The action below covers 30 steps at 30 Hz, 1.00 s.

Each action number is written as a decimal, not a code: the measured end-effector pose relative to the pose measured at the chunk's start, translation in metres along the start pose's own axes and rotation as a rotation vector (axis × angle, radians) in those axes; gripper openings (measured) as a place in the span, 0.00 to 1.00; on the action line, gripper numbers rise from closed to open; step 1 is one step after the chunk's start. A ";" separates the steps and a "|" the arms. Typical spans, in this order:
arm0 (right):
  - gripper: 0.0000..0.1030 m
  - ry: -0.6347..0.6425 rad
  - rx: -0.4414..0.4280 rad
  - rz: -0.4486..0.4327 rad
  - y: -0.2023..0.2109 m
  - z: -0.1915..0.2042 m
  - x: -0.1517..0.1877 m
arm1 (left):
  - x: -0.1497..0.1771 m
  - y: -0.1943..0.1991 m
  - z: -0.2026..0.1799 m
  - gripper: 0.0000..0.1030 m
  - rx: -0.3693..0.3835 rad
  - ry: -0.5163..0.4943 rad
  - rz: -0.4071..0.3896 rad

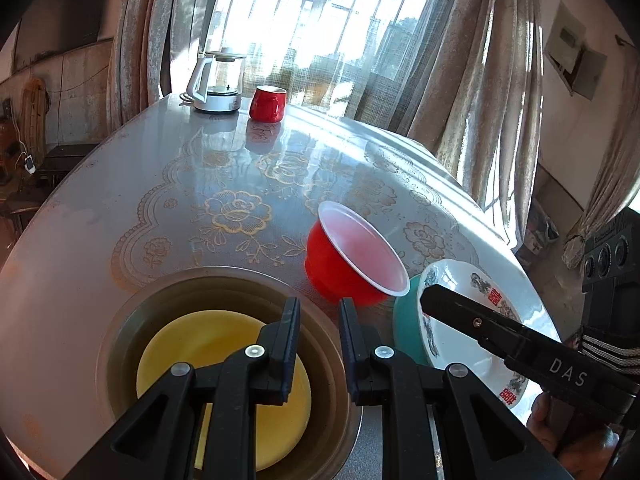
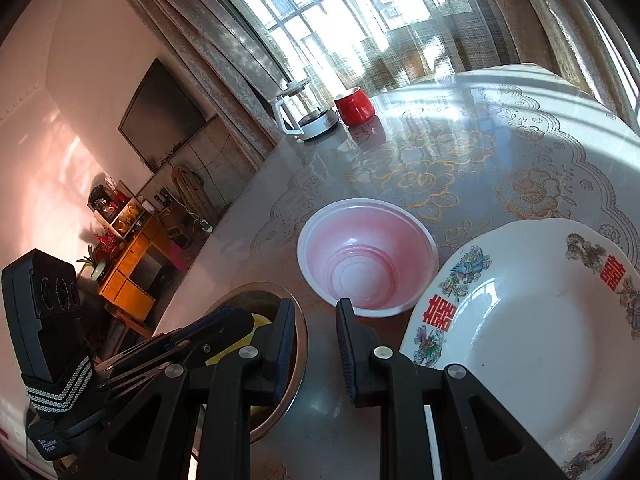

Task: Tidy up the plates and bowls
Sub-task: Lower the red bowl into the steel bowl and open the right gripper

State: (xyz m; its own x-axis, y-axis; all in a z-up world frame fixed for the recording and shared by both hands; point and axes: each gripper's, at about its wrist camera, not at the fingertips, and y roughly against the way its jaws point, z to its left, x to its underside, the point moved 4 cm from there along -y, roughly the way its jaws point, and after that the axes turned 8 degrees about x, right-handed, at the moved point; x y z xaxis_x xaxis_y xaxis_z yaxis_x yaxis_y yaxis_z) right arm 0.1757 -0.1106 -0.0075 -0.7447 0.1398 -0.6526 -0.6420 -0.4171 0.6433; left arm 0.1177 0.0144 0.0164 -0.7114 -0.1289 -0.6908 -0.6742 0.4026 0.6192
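A red bowl with a white inside is seen on the tabletop, back from the near edge. Just beside it, a white patterned plate is set on a teal dish, near the right edge. A metal basin with a yellow plate inside it is placed at the near edge. A kettle and a red mug are found at the far edge. The left gripper is held narrow and empty above the basin's rim; the right gripper is likewise narrow and empty, between basin and patterned plate.
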 end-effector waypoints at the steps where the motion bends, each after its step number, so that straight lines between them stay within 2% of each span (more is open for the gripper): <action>1: 0.21 -0.008 0.006 -0.005 0.002 -0.003 -0.002 | -0.002 0.000 0.003 0.19 -0.003 0.006 -0.001; 8: 0.23 -0.076 0.051 0.005 0.000 -0.028 -0.004 | -0.009 -0.014 0.016 0.19 -0.001 0.037 0.031; 15: 0.27 -0.084 0.113 0.008 -0.010 -0.041 -0.012 | -0.019 -0.037 0.027 0.20 -0.012 0.031 0.063; 20: 0.28 -0.057 0.148 0.024 -0.028 -0.043 -0.031 | -0.029 -0.059 0.030 0.32 0.019 0.045 0.098; 24: 0.29 -0.025 0.188 0.064 -0.050 -0.047 -0.042 | -0.032 -0.077 0.034 0.32 0.009 0.054 0.134; 30: 0.29 0.031 0.215 0.139 -0.081 -0.043 -0.045 | -0.033 -0.095 0.025 0.30 0.047 0.014 0.171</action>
State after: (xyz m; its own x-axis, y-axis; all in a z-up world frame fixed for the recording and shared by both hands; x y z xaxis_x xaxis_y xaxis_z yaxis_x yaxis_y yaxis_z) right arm 0.2693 -0.1216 -0.0470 -0.8245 0.0655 -0.5621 -0.5606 -0.2292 0.7957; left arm 0.2101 0.0035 -0.0286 -0.8178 -0.0679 -0.5714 -0.5336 0.4613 0.7089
